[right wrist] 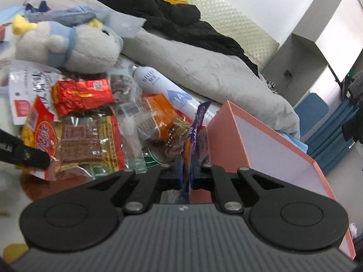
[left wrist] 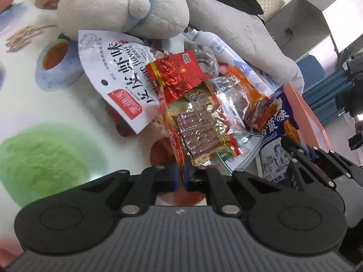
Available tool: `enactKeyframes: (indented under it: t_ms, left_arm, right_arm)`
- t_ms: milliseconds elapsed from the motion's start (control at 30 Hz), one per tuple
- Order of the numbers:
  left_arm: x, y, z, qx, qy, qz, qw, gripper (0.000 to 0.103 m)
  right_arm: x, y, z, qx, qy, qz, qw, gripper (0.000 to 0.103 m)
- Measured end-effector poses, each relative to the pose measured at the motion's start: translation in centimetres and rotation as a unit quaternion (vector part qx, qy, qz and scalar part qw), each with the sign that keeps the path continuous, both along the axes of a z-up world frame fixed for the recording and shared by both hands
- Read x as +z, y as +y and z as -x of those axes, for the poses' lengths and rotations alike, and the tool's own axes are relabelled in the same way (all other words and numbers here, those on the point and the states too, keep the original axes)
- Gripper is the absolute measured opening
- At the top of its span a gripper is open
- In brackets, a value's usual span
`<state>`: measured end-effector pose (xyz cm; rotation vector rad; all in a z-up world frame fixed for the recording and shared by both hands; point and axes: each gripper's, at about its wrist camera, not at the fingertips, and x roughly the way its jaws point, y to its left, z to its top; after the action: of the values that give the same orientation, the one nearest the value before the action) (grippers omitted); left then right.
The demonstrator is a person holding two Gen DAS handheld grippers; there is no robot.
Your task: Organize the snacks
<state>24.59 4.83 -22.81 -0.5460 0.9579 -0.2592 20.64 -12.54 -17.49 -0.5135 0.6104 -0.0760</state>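
Observation:
A heap of snack packets lies on the patterned tablecloth [left wrist: 56, 104]: a white pouch [left wrist: 118, 74], a red foil packet [left wrist: 177, 72], a clear packet of brown squares [left wrist: 197, 131] and an orange packet [left wrist: 245, 95]. My left gripper [left wrist: 180, 174] is shut on the edge of an orange-and-yellow packet [left wrist: 173, 142], which the right wrist view shows with a red oval logo [right wrist: 43, 140]. My right gripper [right wrist: 187, 174] is shut on a purple-blue snack packet [right wrist: 189, 149] standing on edge beside the pink box [right wrist: 261, 136]. That right gripper [left wrist: 301, 158] shows at the lower right of the left wrist view, holding the purple-blue packet [left wrist: 279, 122].
A plush toy [left wrist: 113, 6] lies behind the heap, with a white spray bottle [right wrist: 158, 79] beside it. A grey cloth [right wrist: 192, 63] and a black garment [right wrist: 181, 22] lie further back. The open pink box [left wrist: 304, 113] stands to the right, at the table's edge.

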Motion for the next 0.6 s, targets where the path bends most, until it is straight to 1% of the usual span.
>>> enactKeyframes:
  t_ms: [100,267,333,400,500,600]
  left_arm:
    - [0.6,0.4,1.1,0.001,-0.002,0.004,1.0000,0.004]
    - [1.8,1.0,3.9,0.002,-0.008,-0.003,1.0000,0.004]
    - [2.2,1.3,5.2,0.005,-0.006,-0.015,0.9999,0.004]
    - [2.4,2.0,6.5,0.008,0.001,-0.016,0.9998,0.004]
    - [2.7,2.7,8.3,0.011,0.001,-0.034,0.9994,0.004]
    - [2.8,3.3,10.0,0.018,0.006,-0.043,0.9989,0.004]
  right_arm:
    - [0.8,0.4,1.2,0.010,0.005,-0.012,1.000,0.007]
    - [1.8,1.0,4.3,0.023,0.003,-0.016,1.000,0.007]
    - [2.1,1.1,5.8,0.029,0.004,-0.020,0.999,0.007]
    - [2.1,1.1,7.2,0.035,0.012,-0.023,0.999,0.007]
    - [1.9,1.0,9.3,0.039,0.022,-0.036,0.998,0.007]
    - [1.5,1.1,11.5,0.046,0.031,-0.040,0.998,0.007]
